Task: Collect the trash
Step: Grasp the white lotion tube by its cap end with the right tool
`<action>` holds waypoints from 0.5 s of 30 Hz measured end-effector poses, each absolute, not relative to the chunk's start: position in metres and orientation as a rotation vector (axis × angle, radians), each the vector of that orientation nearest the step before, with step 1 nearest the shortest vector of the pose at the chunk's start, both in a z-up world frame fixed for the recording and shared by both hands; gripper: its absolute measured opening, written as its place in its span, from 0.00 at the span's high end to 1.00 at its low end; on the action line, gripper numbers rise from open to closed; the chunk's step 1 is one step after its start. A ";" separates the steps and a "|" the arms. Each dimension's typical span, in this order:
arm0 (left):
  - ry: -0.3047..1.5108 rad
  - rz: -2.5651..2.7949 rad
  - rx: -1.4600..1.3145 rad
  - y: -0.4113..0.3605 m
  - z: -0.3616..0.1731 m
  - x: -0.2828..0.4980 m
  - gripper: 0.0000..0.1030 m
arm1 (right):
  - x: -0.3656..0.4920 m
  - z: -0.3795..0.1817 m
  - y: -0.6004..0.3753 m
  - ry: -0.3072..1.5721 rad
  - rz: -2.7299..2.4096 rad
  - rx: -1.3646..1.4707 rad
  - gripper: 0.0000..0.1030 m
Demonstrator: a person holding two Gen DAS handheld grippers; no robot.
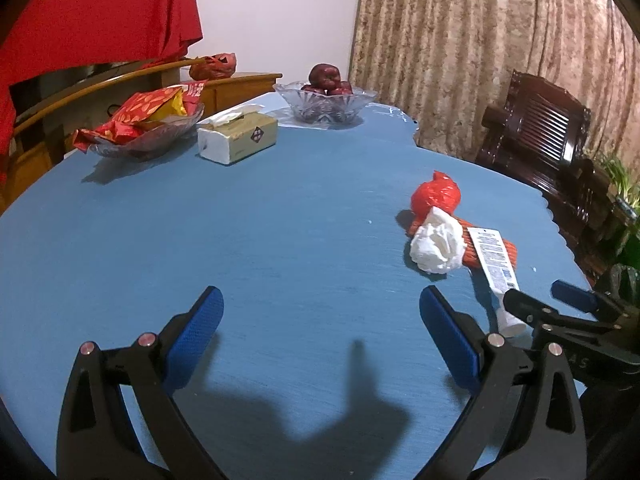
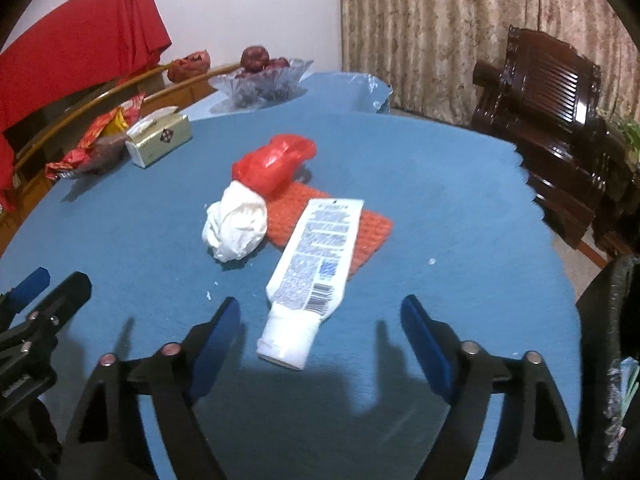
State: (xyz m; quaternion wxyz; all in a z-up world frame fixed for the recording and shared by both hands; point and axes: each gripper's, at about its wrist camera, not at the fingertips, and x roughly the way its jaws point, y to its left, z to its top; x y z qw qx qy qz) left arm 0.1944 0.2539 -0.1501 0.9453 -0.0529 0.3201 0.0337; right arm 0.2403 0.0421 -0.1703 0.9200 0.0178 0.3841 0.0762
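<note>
On the blue table point(image 1: 280, 220) lies a small heap of trash: a white tube point(image 2: 312, 256) with printed text, a crumpled white tissue point(image 2: 236, 224), a red plastic bag point(image 2: 272, 164) and an orange foam net point(image 2: 368, 232). My right gripper point(image 2: 320, 308) hangs low over the table, open. The tube's cap end lies between its blue pads, and neither pad touches it. My left gripper point(image 1: 320, 296) is open over bare table, left of the heap. From there the tissue point(image 1: 438, 246), the tube point(image 1: 494, 258) and the right gripper point(image 1: 536, 292) show at the right.
At the far side stand a tissue box point(image 1: 240, 136), a glass bowl point(image 1: 120, 150) of snack packets and a glass bowl point(image 1: 352, 98) of red apples. A dark wooden chair point(image 1: 536, 136) stands beyond the table's scalloped right edge. A black bag point(image 2: 612, 340) hangs at the right.
</note>
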 end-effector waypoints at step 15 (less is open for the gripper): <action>0.662 0.065 -0.143 0.261 -0.154 0.204 0.07 | 0.248 -0.187 0.049 0.866 0.203 0.050 0.63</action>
